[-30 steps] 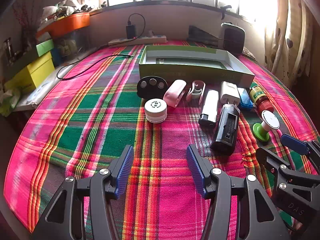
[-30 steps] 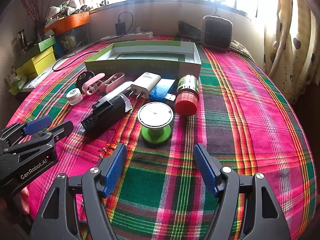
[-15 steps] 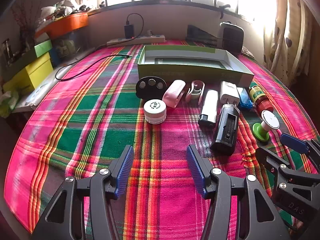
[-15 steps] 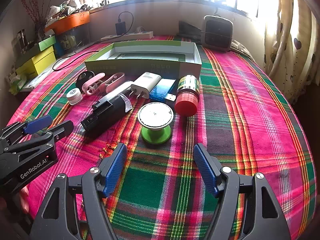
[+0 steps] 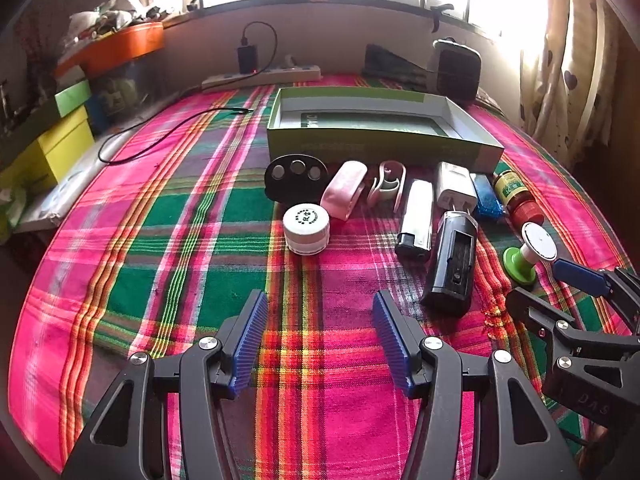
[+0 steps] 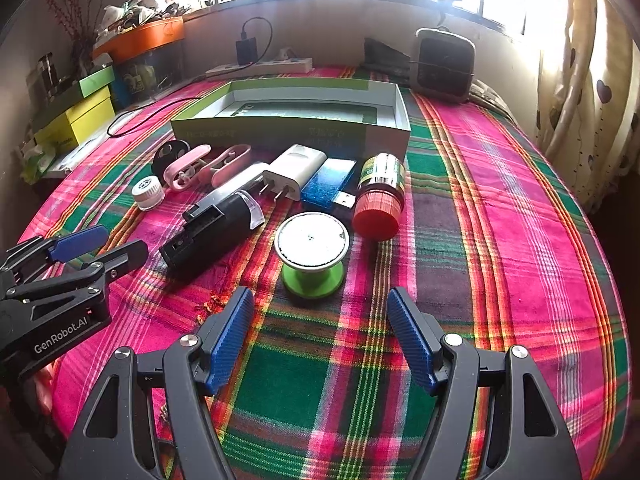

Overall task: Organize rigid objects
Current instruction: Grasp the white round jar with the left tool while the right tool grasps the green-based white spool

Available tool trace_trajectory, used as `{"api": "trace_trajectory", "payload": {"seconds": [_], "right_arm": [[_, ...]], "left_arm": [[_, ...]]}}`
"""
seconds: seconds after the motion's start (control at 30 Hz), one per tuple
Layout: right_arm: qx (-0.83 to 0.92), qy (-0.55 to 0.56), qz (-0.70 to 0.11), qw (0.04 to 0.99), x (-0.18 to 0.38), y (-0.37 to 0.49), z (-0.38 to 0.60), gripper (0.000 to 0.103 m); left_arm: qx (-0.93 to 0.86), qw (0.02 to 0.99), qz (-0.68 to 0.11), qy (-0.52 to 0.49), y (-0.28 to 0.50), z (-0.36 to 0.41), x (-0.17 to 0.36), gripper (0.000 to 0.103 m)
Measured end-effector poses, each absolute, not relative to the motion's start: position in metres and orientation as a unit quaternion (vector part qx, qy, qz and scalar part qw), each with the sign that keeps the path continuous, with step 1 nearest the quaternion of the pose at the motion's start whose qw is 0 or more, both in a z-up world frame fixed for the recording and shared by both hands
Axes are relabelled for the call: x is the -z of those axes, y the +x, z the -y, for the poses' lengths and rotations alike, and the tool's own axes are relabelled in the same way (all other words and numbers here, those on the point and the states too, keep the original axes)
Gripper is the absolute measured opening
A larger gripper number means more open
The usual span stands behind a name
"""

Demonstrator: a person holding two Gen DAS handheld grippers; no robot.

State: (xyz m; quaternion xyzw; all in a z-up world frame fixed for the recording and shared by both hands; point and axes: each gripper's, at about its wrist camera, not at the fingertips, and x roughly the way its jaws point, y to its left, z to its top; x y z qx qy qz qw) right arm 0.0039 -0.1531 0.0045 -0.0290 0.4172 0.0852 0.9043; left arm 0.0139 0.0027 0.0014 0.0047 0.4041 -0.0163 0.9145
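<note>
Now I hold the left gripper and right gripper spread wide and empty, near the green spool and white jar.

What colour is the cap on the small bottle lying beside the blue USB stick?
Red cap, clearest in the right wrist view.

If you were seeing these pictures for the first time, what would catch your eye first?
The loud pink, green and red plaid cloth covering the table. Next, the row of small items before the open green cardboard box, notably the red-capped bottle and green-based white spool. Both blue-padded grippers, left gripper and right gripper, hang open nearby.
</note>
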Motion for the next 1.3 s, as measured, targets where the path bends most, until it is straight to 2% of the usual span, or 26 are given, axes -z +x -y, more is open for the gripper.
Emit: {"api": "trace_trajectory", "payload": {"seconds": [0.5, 1.1, 1.17, 1.3], "right_arm": [[-0.105, -0.045, -0.44, 0.891, -0.006, 0.031, 0.153, 0.07], [-0.12, -0.052, -0.446, 0.886, -0.007, 0.044, 0.155, 0.07], [-0.119, -0.05, -0.446, 0.886, -0.007, 0.044, 0.155, 0.069], [-0.112, -0.046, -0.444, 0.888, -0.008, 0.045, 0.158, 0.059]], "left_arm": [[0.046, 0.904, -0.425, -0.022, 0.048, -0.014, -0.004, 0.054], [0.022, 0.902, -0.432, -0.004, 0.071, -0.022, -0.004, 0.053], [0.021, 0.902, -0.431, -0.006, 0.071, -0.023, -0.004, 0.051], [0.019, 0.903, -0.43, -0.015, 0.071, -0.027, -0.005, 0.042]]}}
